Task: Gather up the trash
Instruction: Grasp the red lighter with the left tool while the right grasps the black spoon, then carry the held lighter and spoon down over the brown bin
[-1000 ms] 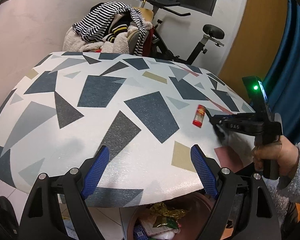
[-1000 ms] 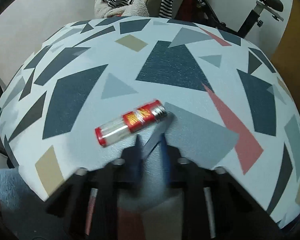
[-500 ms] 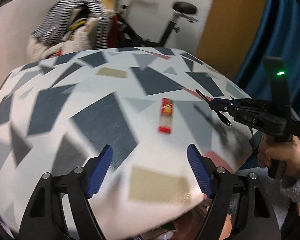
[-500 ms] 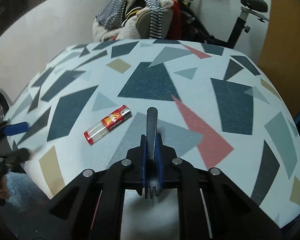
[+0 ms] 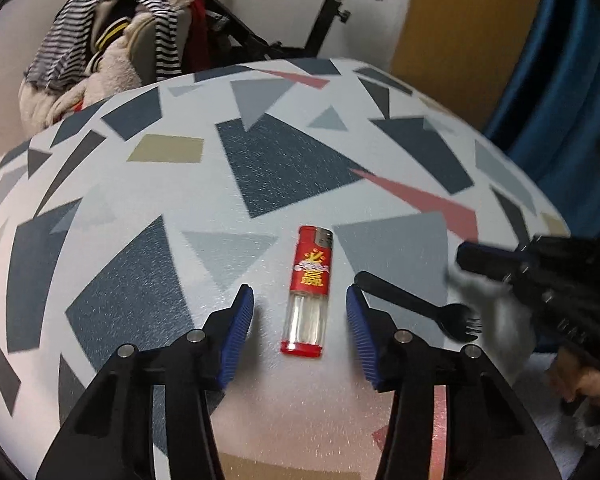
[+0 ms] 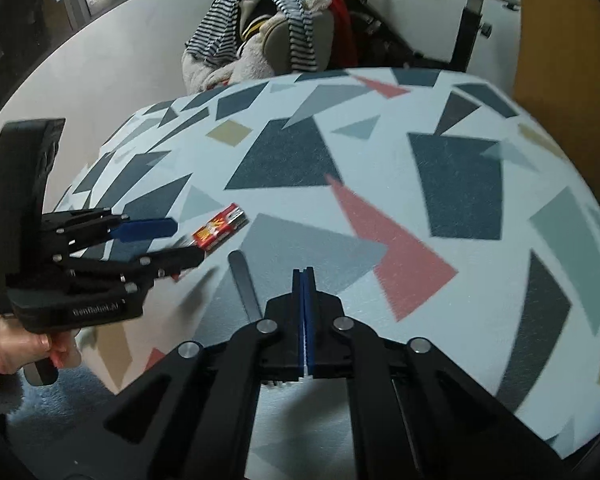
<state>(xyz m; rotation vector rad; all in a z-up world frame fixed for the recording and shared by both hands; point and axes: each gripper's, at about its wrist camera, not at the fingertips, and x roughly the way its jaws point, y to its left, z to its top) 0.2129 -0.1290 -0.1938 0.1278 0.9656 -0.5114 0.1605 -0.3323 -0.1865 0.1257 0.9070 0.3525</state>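
Observation:
A red and clear lighter [image 5: 309, 289] lies on the patterned table [image 5: 260, 168]. My left gripper [image 5: 300, 312] is open, its blue pads on either side of the lighter, not touching it. A black plastic fork [image 5: 416, 306] lies on the table just right of the left gripper. My right gripper [image 6: 304, 280] is shut with nothing between its pads; the fork's handle [image 6: 244, 280] lies on the table to its left. The right wrist view also shows the lighter [image 6: 219, 232] between the left gripper's fingers [image 6: 144, 228].
A chair piled with striped clothes [image 5: 116, 52] and an exercise bike [image 5: 332, 12] stand behind the table. A blue curtain [image 5: 560, 80] hangs at the right. The table's near edge lies just below both grippers.
My left gripper has moved right and forward until its open jaws straddle the lighter. The fork that my right gripper held half a second ago now lies on the table beside it.

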